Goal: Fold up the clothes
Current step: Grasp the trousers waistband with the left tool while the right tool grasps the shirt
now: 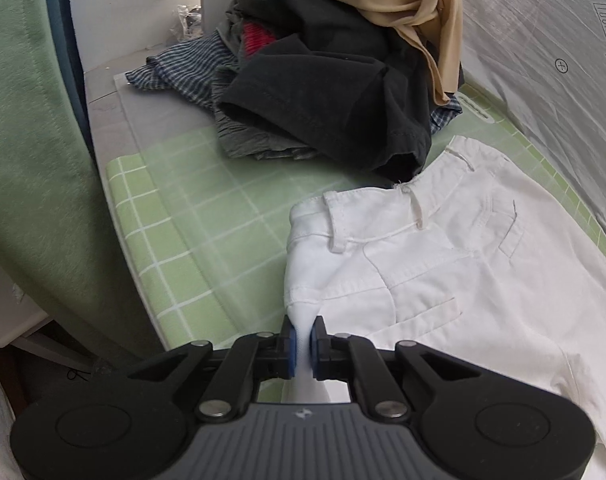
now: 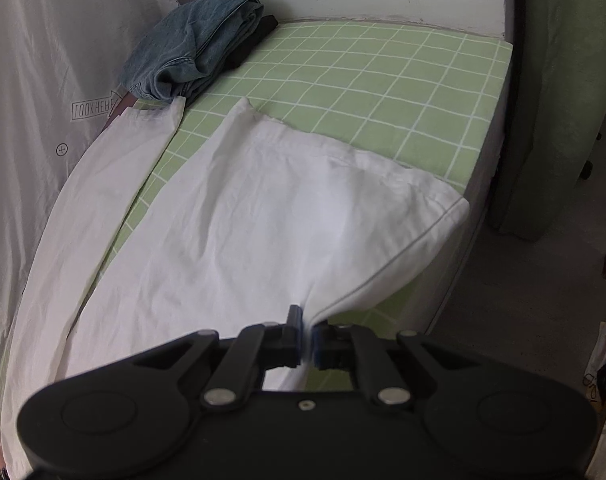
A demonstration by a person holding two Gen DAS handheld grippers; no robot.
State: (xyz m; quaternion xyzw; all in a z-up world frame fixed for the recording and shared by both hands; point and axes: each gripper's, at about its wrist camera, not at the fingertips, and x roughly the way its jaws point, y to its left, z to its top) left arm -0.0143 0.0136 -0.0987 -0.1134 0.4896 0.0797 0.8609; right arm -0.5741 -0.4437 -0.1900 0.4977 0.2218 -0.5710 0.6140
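My left gripper (image 1: 302, 338), at the bottom centre of its view, has its blue-padded jaws pressed together on a pinch of cloth at the near side seam of the white cotton trousers (image 1: 443, 264), just below the waistband. The fabric rises in a small peak between the pads. My right gripper (image 2: 306, 338), bottom centre of its own view, is likewise clamped on a lifted fold of the same white trousers (image 2: 263, 216), at the near edge of one leg. That leg spreads up the middle of the frame, while the other leg runs along the left side, partly lying on a grey printed quilt (image 2: 43, 80) with a carrot motif. The trousers lie on a green checked sheet with white grid lines (image 2: 383, 92). In the left view, a heap of unfolded garments (image 1: 323, 80), black, tan, striped and red, sits in the upper centre, touching the waistband end of the trousers. In the right view, folded blue denim jeans (image 2: 191, 48) rest at the upper left, just beyond the leg cuffs.
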